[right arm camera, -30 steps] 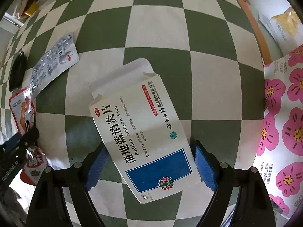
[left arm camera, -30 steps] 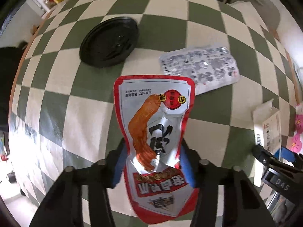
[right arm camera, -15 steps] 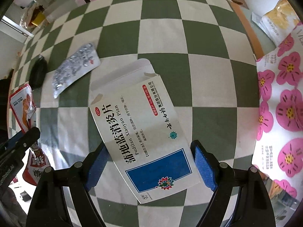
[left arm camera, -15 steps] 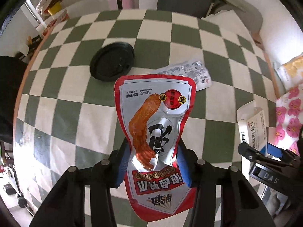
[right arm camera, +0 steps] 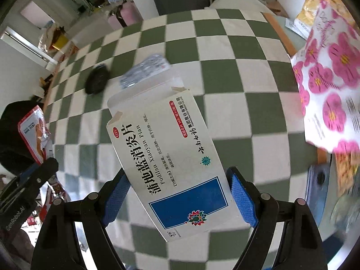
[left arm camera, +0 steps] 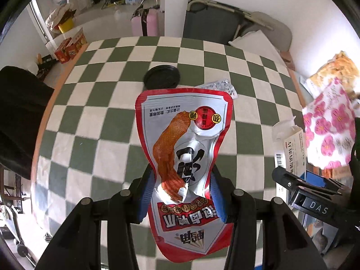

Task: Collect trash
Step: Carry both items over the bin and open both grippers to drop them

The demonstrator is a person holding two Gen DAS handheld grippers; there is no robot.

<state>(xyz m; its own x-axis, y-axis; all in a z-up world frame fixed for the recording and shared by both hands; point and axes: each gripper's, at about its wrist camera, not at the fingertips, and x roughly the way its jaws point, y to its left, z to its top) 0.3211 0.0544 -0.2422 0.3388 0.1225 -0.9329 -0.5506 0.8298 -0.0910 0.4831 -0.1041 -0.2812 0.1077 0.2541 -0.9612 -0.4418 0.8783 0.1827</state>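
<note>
My left gripper (left arm camera: 182, 191) is shut on a red and silver snack pouch (left arm camera: 184, 139), held well above the green and white checked tablecloth (left arm camera: 101, 117). The blue pads squeeze the pouch at its waist. My right gripper (right arm camera: 177, 193) is shut on a white and blue medicine box (right arm camera: 162, 153) with its end flap open, also lifted off the table. Each gripper shows at the edge of the other view: the pouch (right arm camera: 33, 130) at the left, the box (left arm camera: 292, 148) at the right.
A black round lid (left arm camera: 162, 76) and a silver blister pack (left arm camera: 221, 86) lie on the table. A bag with pink flowers (right arm camera: 330, 85) stands at the table's right edge. Beyond the far edge are a grey chair (left arm camera: 213, 22) and a pink suitcase (left arm camera: 146, 24).
Both grippers have risen away from the table with the pouch and the box still held. The tabletop looks smaller now, and the room beyond its far edge has come into view.
</note>
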